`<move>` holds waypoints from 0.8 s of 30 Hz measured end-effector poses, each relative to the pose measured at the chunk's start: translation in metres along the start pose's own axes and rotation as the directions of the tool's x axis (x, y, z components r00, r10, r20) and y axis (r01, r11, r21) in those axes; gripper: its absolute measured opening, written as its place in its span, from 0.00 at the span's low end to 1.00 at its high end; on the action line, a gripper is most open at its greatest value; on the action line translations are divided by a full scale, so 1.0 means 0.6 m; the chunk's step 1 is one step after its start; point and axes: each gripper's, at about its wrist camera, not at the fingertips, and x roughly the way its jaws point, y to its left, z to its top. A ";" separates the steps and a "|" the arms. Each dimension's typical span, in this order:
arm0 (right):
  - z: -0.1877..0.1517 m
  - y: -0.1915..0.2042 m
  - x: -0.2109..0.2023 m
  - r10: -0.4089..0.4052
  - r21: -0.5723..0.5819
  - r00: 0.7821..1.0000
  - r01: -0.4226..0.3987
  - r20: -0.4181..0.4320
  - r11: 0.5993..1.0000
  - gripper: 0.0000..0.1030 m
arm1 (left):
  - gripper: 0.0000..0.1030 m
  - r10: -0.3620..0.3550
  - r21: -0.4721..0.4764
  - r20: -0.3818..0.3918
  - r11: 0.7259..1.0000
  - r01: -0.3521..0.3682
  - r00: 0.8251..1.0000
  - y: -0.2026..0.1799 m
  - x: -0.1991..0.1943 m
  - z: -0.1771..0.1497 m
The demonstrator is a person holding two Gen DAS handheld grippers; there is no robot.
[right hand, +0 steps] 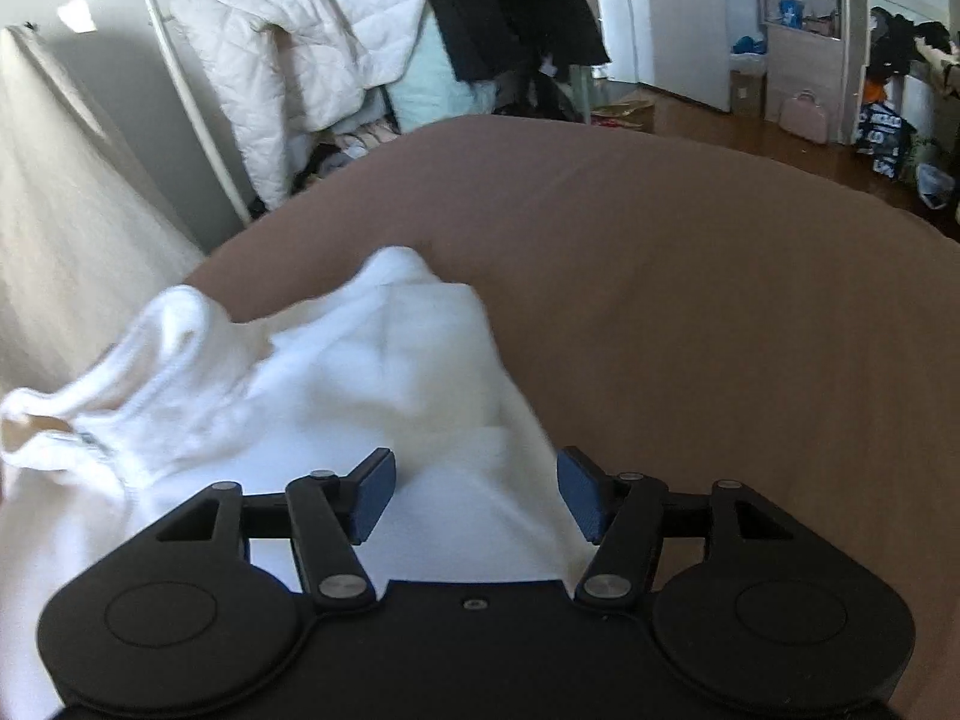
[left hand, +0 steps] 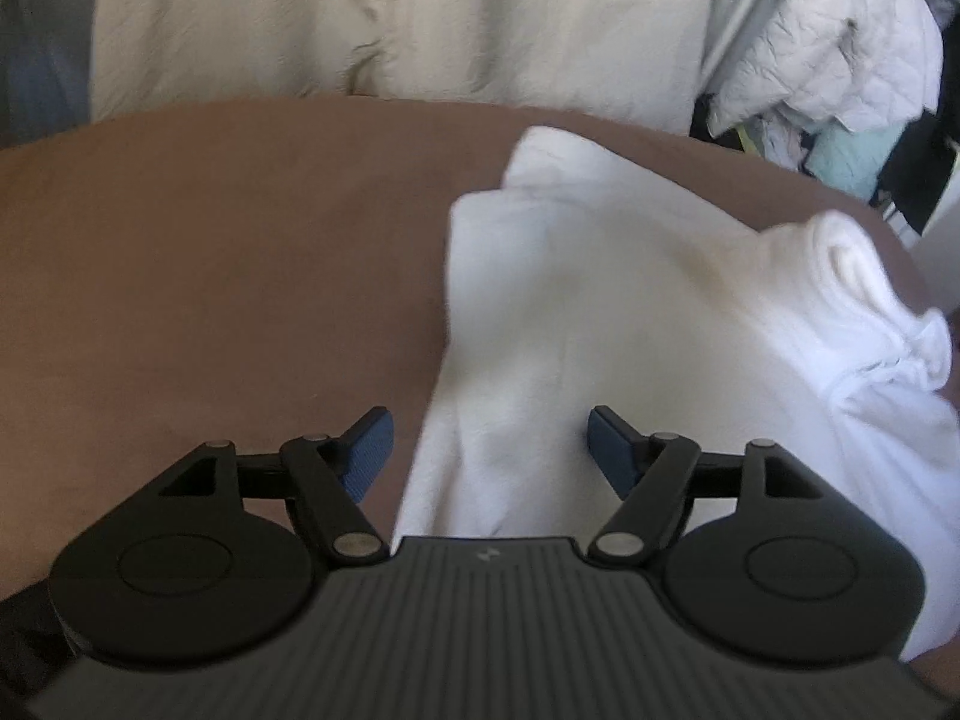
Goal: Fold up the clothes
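No readable text, labels or numbers (bag print too blurred)

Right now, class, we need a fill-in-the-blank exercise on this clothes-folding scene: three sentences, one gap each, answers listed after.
1. The garment lying on the bed is ____ in colour.
2. The sheet under it is ____.
3. The jaws of the left hand-held gripper and the right hand-held gripper are both ____, gripping nothing.

Missing words: white; brown; open
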 end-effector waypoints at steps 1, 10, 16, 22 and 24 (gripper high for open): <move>0.001 0.002 0.007 -0.009 -0.008 1.000 0.009 -0.001 1.000 0.64 | 0.70 -0.012 -0.003 0.012 1.000 0.012 1.000 0.002 -0.007 0.002; 0.006 0.005 0.088 -0.007 -0.032 1.000 0.006 -0.021 0.999 0.67 | 0.77 -0.039 0.045 -0.088 0.998 0.043 0.995 0.000 0.055 -0.018; 0.011 0.041 0.009 0.069 -0.160 0.964 -0.029 0.256 0.987 0.17 | 0.03 -0.045 0.050 0.071 0.998 0.042 0.996 -0.009 0.002 -0.011; -0.001 0.041 0.084 -0.155 -0.136 0.987 0.160 0.049 0.978 0.43 | 0.06 0.217 0.163 -0.041 0.965 -0.207 0.975 -0.023 0.051 -0.032; -0.002 0.041 0.081 -0.218 -0.141 0.974 0.226 0.067 0.964 0.60 | 0.08 0.208 0.136 -0.049 0.970 -0.200 0.977 -0.020 0.053 -0.033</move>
